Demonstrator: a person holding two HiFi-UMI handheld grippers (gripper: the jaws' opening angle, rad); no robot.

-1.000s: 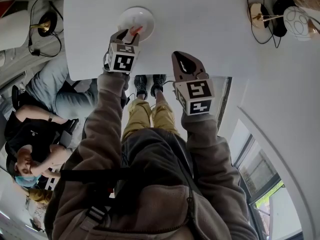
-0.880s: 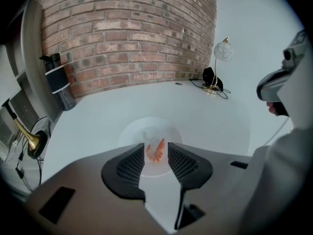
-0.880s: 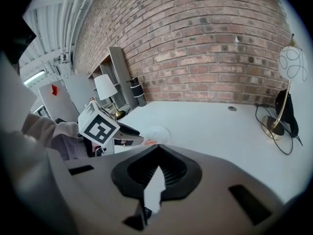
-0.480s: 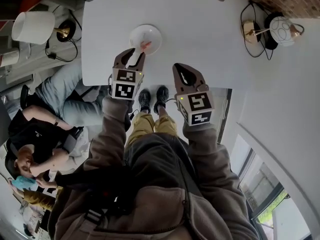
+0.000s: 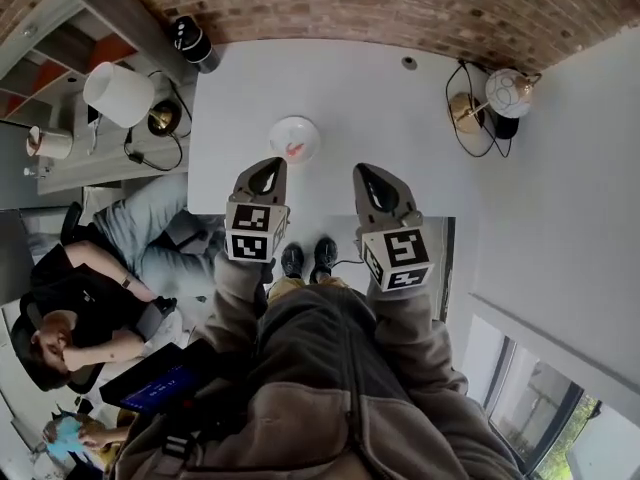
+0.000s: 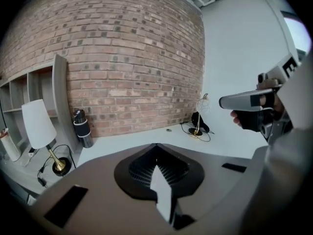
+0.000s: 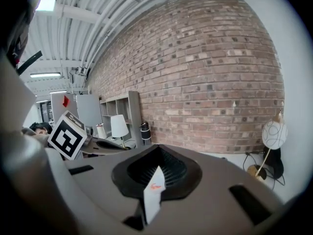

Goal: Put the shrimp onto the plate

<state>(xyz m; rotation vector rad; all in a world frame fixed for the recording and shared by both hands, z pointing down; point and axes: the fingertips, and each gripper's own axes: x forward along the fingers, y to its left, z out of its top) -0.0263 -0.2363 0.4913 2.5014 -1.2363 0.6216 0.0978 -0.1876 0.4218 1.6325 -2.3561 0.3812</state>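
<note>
A small white plate [image 5: 279,128] sits on the white table [image 5: 390,98], with the pink-orange shrimp [image 5: 294,149] lying on it. My left gripper [image 5: 266,174] hovers at the table's near edge, just short of the plate, shut with nothing between its jaws. My right gripper [image 5: 369,177] hangs beside it to the right, also shut and empty. In the left gripper view the closed jaws point at the brick wall, and the right gripper [image 6: 244,101] shows at the right edge. The plate and shrimp are not in either gripper view.
A black bottle [image 5: 188,38] stands at the table's far left corner. A white-shaded lamp [image 5: 118,93] is off the left edge and a globe lamp [image 5: 508,92] with cables off the right. A seated person [image 5: 90,268] is at the left. A brick wall [image 5: 400,8] runs behind.
My left gripper has drawn back from over the plate to the table's near edge and has shut, leaving the shrimp on the plate. The head view has pulled back, showing more of the room.
</note>
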